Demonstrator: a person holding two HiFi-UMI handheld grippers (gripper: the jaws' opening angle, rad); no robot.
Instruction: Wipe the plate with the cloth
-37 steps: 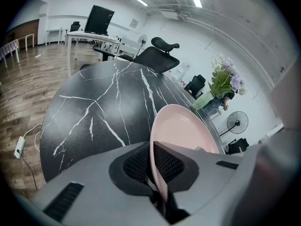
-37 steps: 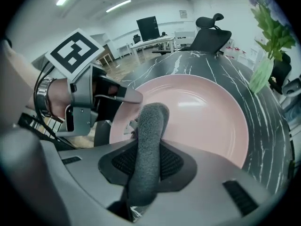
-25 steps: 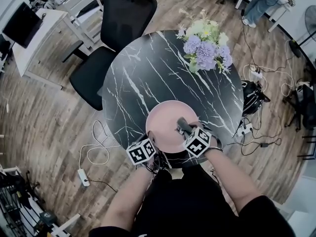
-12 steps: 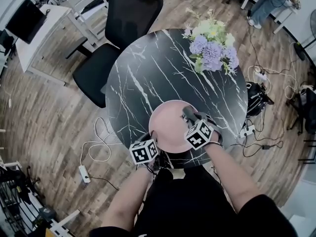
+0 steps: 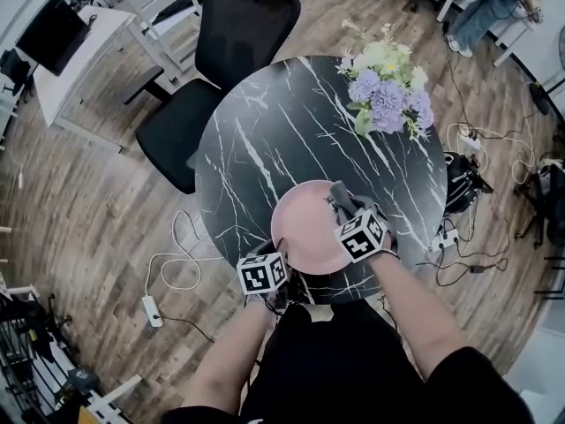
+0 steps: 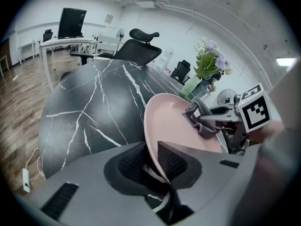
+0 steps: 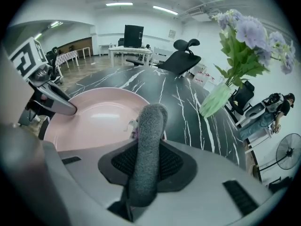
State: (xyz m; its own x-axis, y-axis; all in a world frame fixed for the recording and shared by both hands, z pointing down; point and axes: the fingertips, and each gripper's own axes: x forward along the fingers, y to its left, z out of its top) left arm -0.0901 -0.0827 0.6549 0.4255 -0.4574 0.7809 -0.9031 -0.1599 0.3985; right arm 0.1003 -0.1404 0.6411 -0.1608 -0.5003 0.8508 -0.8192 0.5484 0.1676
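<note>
A pink plate (image 5: 300,232) lies at the near edge of the round black marble table (image 5: 265,140). My left gripper (image 5: 279,258) sits at the plate's near-left rim. Its jaws have just been opening, and the rim (image 6: 149,140) now stands between them with a gap beside the left pad. My right gripper (image 5: 341,201) is shut on a grey cloth (image 7: 148,135), whose bunched end (image 6: 200,119) rests at the plate's far right rim. In the right gripper view the plate (image 7: 89,117) spreads to the left of the cloth, with the left gripper (image 7: 51,100) beyond it.
A vase of purple and white flowers (image 5: 386,95) stands at the table's far right. A black office chair (image 5: 221,51) is behind the table, a white desk (image 5: 62,51) with a monitor farther left. Cables and a power strip (image 5: 152,311) lie on the wooden floor.
My right gripper has carried the cloth from the plate's middle right out to its far right rim. The left gripper has stayed at the near-left rim.
</note>
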